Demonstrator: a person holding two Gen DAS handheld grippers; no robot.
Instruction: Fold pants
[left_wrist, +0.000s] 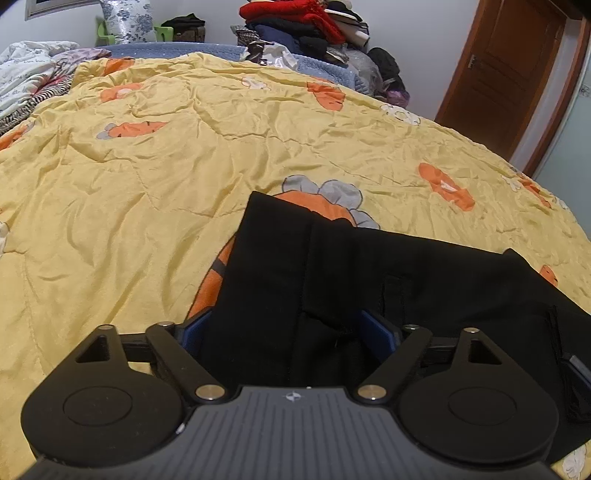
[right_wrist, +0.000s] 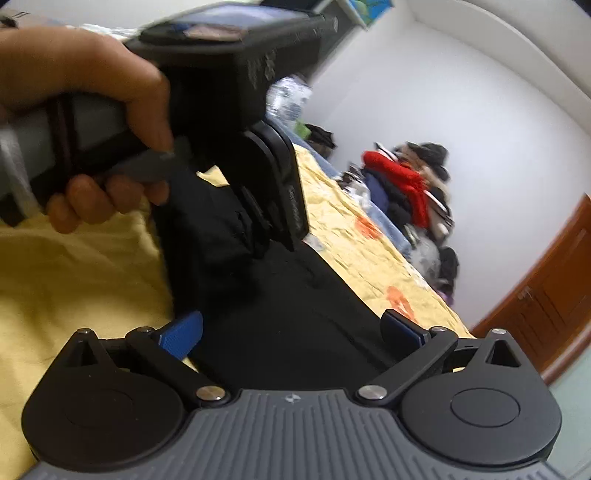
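Black pants (left_wrist: 369, 277) lie folded on a yellow quilt (left_wrist: 166, 166) printed with orange carrots. My left gripper (left_wrist: 284, 332) is open right over them; a thick fold of black cloth sits loosely between its blue pads (left_wrist: 376, 330). In the right wrist view my right gripper (right_wrist: 291, 332) is open wide just above the same pants (right_wrist: 295, 314), blue pads (right_wrist: 181, 334) apart and gripping nothing. That view also shows a hand (right_wrist: 92, 110) holding the left gripper (right_wrist: 275, 236), tilted down onto the bunched end of the pants.
A pile of red, dark and blue clothes (left_wrist: 306, 22) is stacked at the far edge of the bed against the white wall. White and striped bedding (left_wrist: 26, 74) lies at the far left. A brown wooden door (left_wrist: 506, 74) stands at the right.
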